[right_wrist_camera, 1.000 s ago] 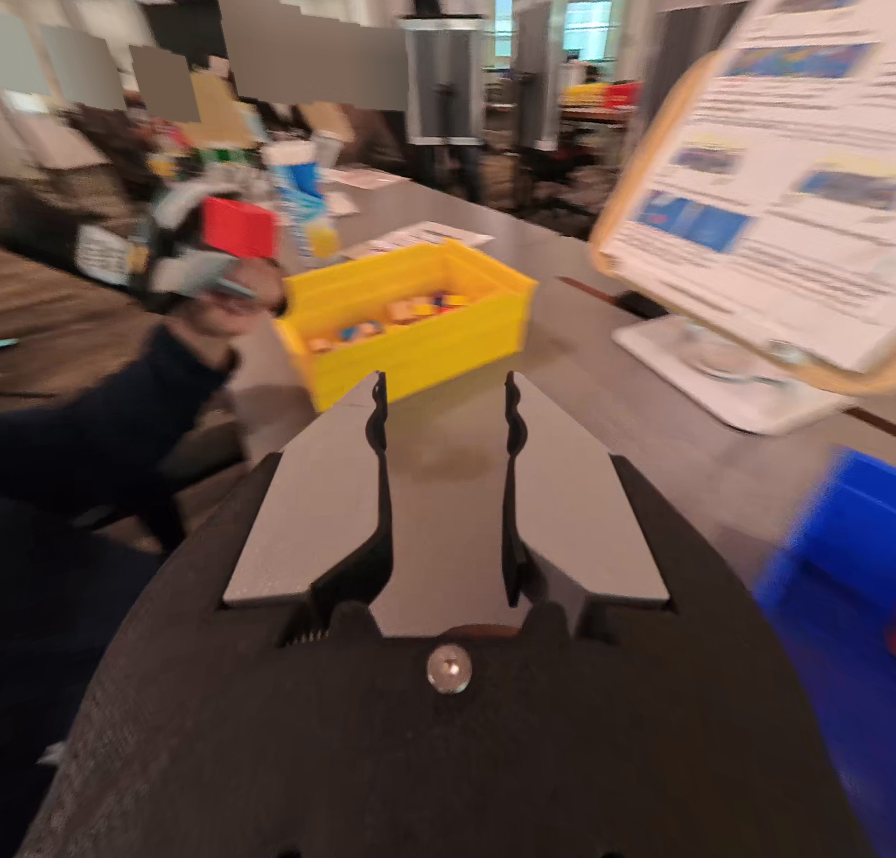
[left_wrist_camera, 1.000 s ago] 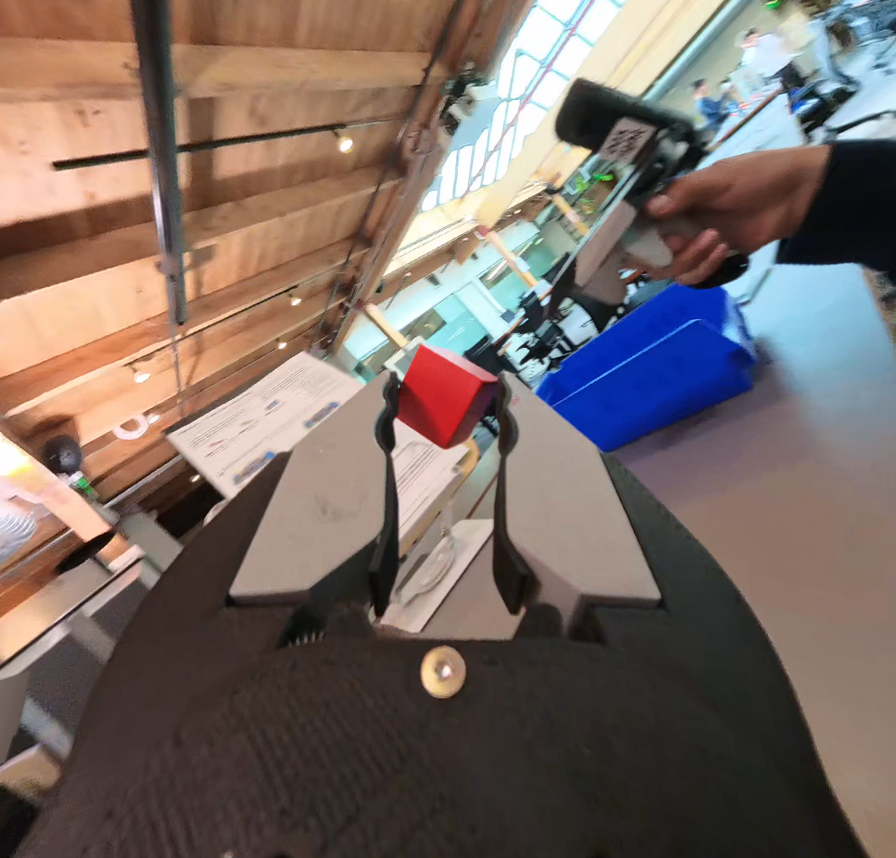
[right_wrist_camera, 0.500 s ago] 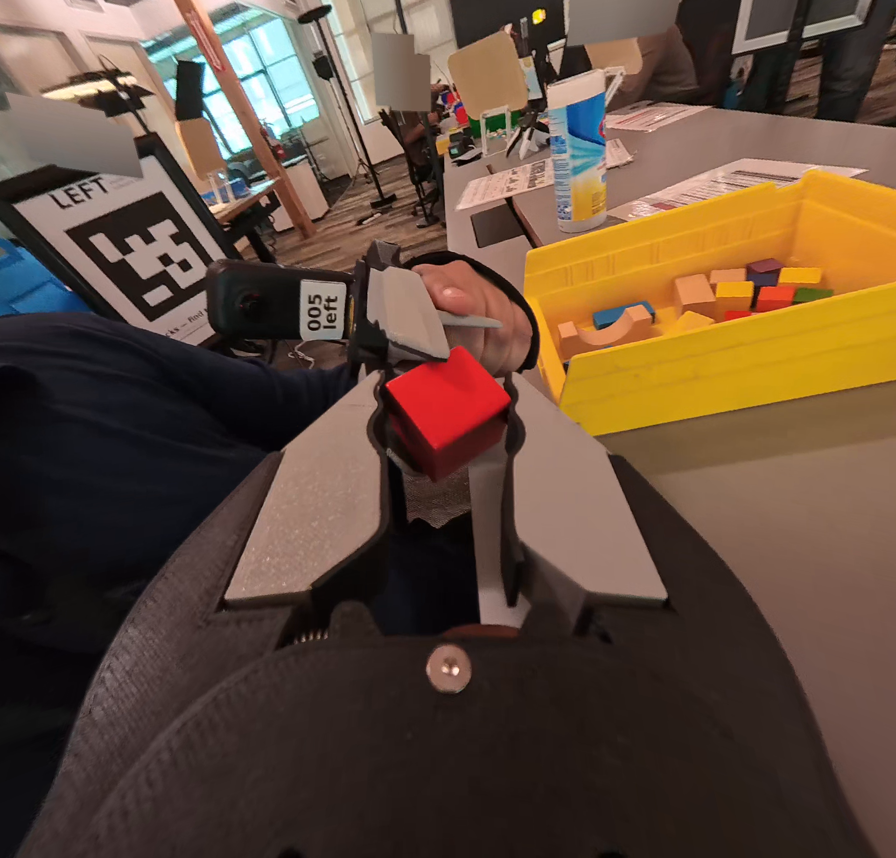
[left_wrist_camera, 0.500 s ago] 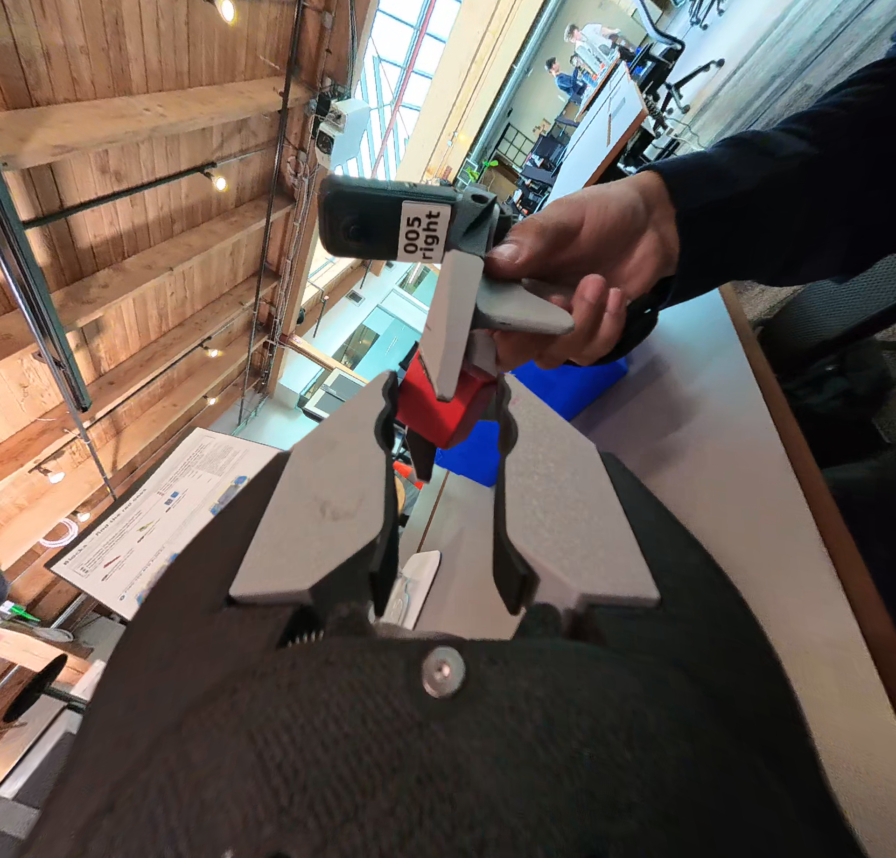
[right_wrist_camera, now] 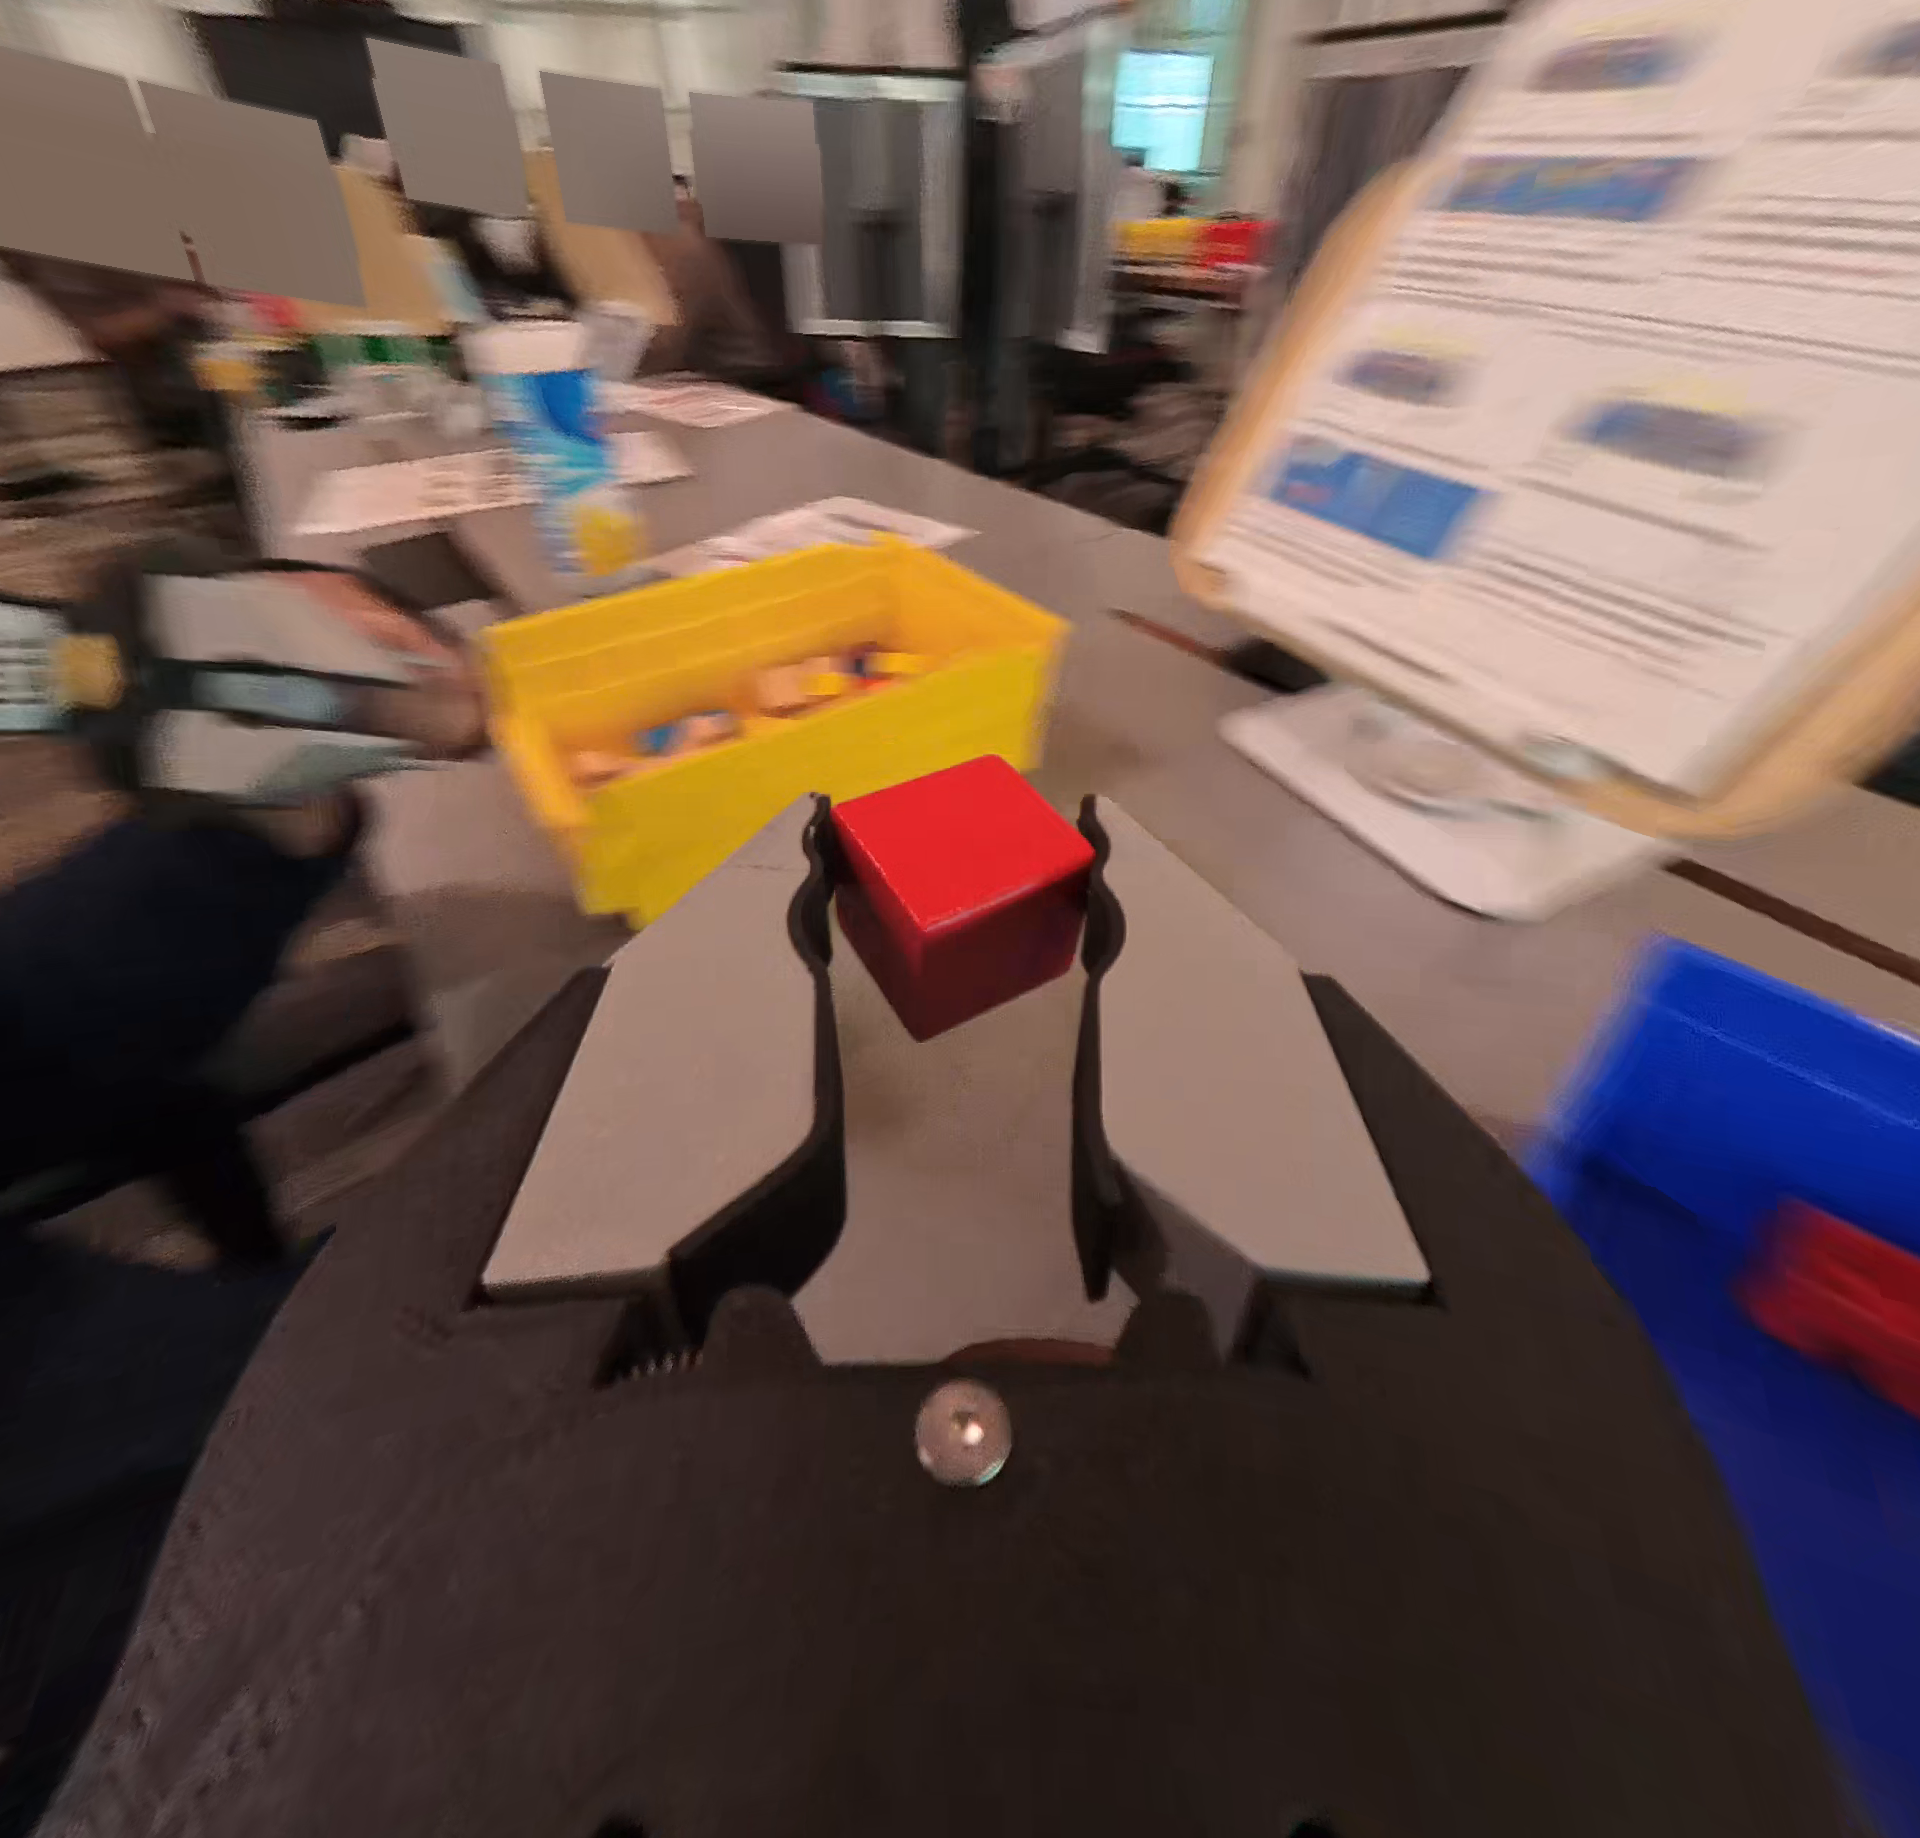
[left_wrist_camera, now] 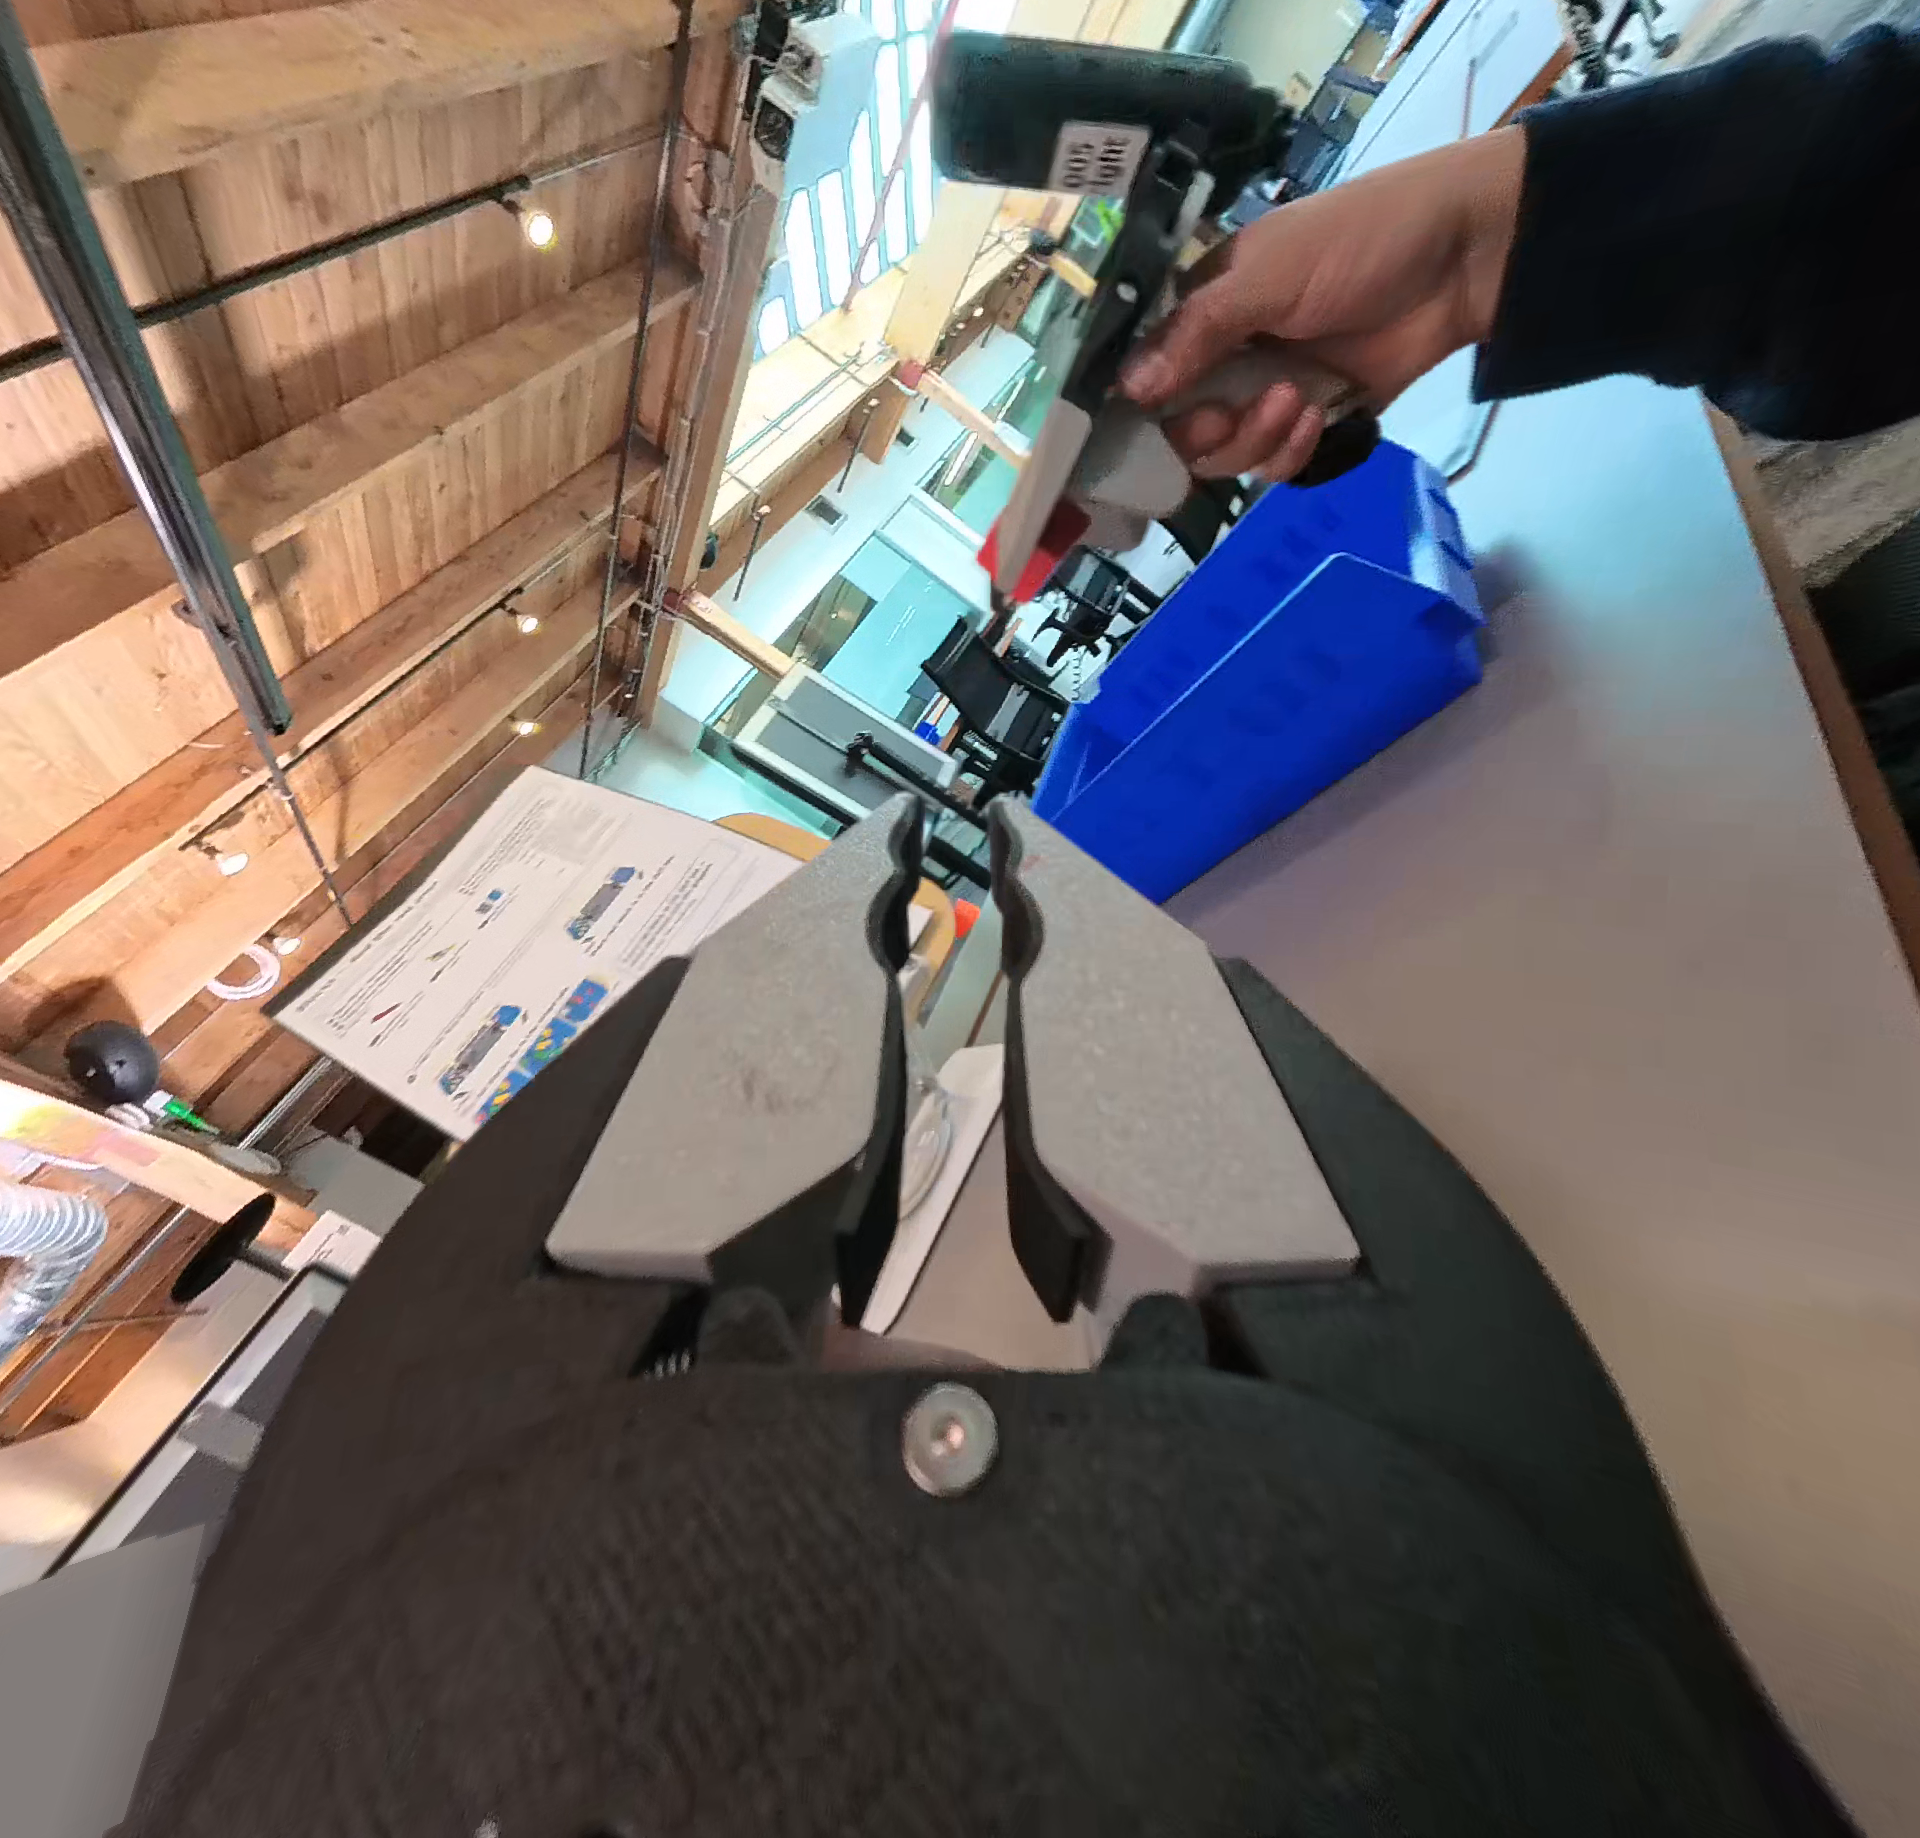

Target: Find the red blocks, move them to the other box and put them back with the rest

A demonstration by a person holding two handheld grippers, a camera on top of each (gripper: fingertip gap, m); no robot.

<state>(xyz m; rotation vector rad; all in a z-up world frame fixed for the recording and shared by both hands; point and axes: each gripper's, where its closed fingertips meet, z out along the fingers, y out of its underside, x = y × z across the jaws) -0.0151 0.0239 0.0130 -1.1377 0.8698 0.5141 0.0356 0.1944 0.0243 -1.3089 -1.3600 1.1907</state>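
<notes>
- The left gripper [left_wrist_camera: 951,838] is tilted steeply upward; its fingers [left_wrist_camera: 769,1050] stand close together with a narrow gap between the tips and nothing between them.
- The right gripper [right_wrist_camera: 951,853] is raised in the air, its fingers [right_wrist_camera: 707,1061] clamped on the two sides of a red cube [right_wrist_camera: 961,889] near the tips.
- In the left wrist view, the right hand [left_wrist_camera: 1320,302], in a dark sleeve, wraps the right gripper's handle.

one red cube [right_wrist_camera: 961,889] — two bins, yellow bin [right_wrist_camera: 831,832], blue bin [right_wrist_camera: 1704,1113]
</notes>
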